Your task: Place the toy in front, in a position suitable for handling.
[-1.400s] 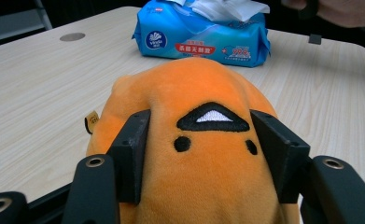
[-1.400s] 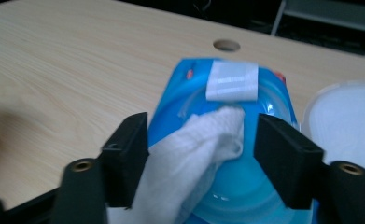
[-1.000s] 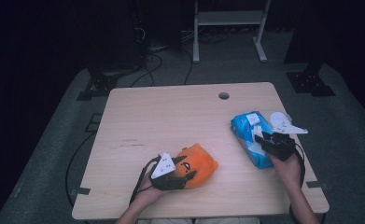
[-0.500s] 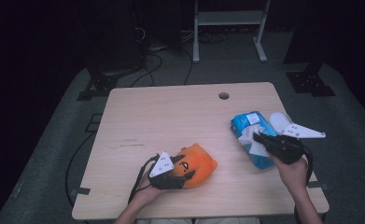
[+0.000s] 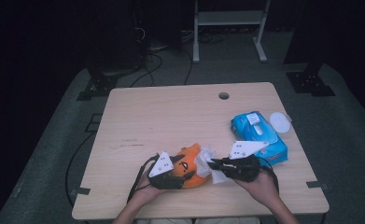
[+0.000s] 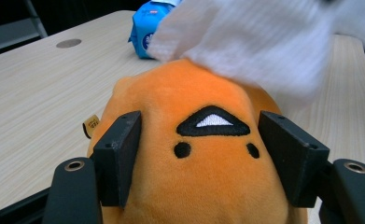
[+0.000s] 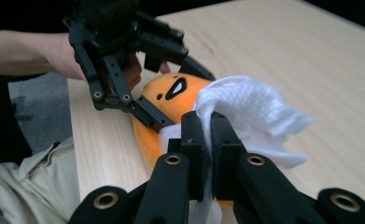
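In the high view the orange plush toy point(image 5: 192, 167) lies near the lower middle of the frame, close to the table's point(image 5: 171, 121) near edge, with the left gripper point(image 5: 178, 173) on its lower left side. In the left gripper view the two black jaws stand on either flank of the toy's embroidered face, pads against the plush: it is grasped and steadied there.

The right gripper point(image 5: 214, 164) comes in from the right of the toy, its jaws clenched on a white wet wipe point(image 5: 207, 158). In the right gripper view the wipe point(image 7: 245, 116) bunches out past the closed pads and drapes onto the toy's point(image 7: 171, 100) upper right side. So the wipe already touches the plush, and the toy sits just to the left of the right gripper's tips in the high view, its face turned toward the left gripper.

The next wiping stroke, I judge, runs leftward across the toy's top toward the holding jaws, so it turns on the right hand.

The blue wipe pack point(image 5: 257, 135) rests at the right of the frame, well apart from the toy, with a round white lid point(image 5: 280, 122) just beside it.
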Demonstrator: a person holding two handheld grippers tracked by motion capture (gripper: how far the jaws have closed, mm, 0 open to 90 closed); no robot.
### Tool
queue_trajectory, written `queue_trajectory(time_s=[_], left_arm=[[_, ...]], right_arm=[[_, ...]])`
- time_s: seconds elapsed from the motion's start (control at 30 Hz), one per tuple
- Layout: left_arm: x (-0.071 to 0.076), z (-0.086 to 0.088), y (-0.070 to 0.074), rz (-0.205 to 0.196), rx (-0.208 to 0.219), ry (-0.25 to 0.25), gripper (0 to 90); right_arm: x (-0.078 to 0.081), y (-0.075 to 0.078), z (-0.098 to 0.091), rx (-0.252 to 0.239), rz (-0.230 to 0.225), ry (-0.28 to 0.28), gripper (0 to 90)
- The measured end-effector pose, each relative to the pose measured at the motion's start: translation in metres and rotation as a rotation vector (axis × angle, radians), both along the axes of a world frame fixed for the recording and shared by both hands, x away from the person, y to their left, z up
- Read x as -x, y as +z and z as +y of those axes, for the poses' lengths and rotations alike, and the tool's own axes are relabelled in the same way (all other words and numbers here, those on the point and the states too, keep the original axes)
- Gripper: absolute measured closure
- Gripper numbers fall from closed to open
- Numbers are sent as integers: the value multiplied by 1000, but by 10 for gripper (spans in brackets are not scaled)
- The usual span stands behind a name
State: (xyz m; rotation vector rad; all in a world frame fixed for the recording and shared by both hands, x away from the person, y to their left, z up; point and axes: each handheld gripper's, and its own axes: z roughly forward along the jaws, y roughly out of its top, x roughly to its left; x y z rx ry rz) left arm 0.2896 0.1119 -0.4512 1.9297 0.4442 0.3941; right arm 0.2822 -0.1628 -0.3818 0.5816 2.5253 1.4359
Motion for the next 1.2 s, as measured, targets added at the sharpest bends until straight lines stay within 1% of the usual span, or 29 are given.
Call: queue_trajectory(time_s=[0.03, 0.07, 0.1, 0.13, 0.17, 0.27, 0.3, 0.33, 0.4, 0.47, 0.5, 0.53, 0.57, 0.6, 0.67, 0.73, 0.77, 0.8, 0.83, 0.87, 0.9, 0.93, 1.0, 1.03, 1.07, 1.1, 1.13, 1.17, 1.2], left_arm=[[0, -1, 0, -6, 0, -2, 326], [1, -2, 0, -12, -7, -6, 326], [2, -4, 1, -23, -22, -14, 327], [2, -4, 1, -23, -22, -14, 326], [3, -7, 1, -41, -34, -24, 326], [5, -9, 1, -57, -42, -35, 327], [5, -9, 1, -57, -42, -35, 327], [4, -9, 1, -60, -47, -41, 327], [4, -9, 1, -62, -52, -48, 331], [5, -9, 1, -64, -58, -53, 333], [5, -8, 1, -62, -62, -53, 332], [5, -8, 1, -62, -62, -53, 331], [5, -8, 0, -59, -67, -56, 331], [4, -7, 0, -56, -72, -66, 321], [4, -5, 3, -51, -78, -73, 290], [3, -4, 5, -43, -69, -68, 223], [2, 1, 8, -9, -10, -57, 197], [2, 1, 8, -9, -10, -57, 190], [2, 6, 10, 2, 5, -43, 190], [3, 8, 11, 3, 2, -36, 175], [3, 9, 10, 1, -21, -29, 175], [3, 9, 10, 1, -21, -29, 185], [4, 8, 9, -1, -40, -18, 210], [4, 8, 10, -5, -55, -12, 245], [4, 8, 10, -5, -55, -12, 265], [4, 9, 10, -11, -58, -8, 292], [3, 10, 10, -16, -66, -4, 292], [1, 15, 9, -8, -52, 9, 322], [1, 15, 9, -8, -52, 9, 334]], right_arm=[[-6, -6, 6, 6, 7, -4, 832], [-6, -6, 6, 6, 7, -4, 832], [-13, -10, 13, 25, -12, -34, 779], [-13, -10, 13, 25, -12, -34, 779], [-19, -13, 18, 26, -26, -45, 729], [-26, -17, 26, 17, -43, -30, 657], [-26, -17, 26, 17, -43, -30, 657], [-29, -20, 30, 7, -47, -28, 603], [-34, -23, 33, -7, -31, -31, 552], [-40, -27, 34, -41, 9, -36, 526], [-44, -32, 34, -60, 37, -31, 530], [-44, -32, 34, -60, 37, -31, 530], [-46, -36, 33, -83, 58, -23, 572], [-47, -44, 31, -125, 99, -7, 656], [-46, -46, 30, -128, 97, -4, 724], [-45, -45, 29, -133, 108, -14, 766], [-45, -45, 28, -137, 107, -19, 780], [-45, -45, 28, -137, 107, -19, 780], [-44, -44, 26, -142, 113, -26, 786], [-44, -44, 24, -152, 114, -37, 794], [-44, -44, 19, -169, 128, -51, 807], [-44, -44, 19, -169, 128, -51, 807], [-43, -41, 14, -166, 122, -70, 829], [-38, -35, 7, -136, 95, -80, 839], [-38, -35, 7, -136, 95, -80, 839], [-32, -31, -1, -112, 73, -90, 847], [-32, -31, -1, -112, 73, -90, 847], [-26, -27, -10, -101, 74, -83, 848], [-26, -27, -10, -101, 74, -83, 848]])
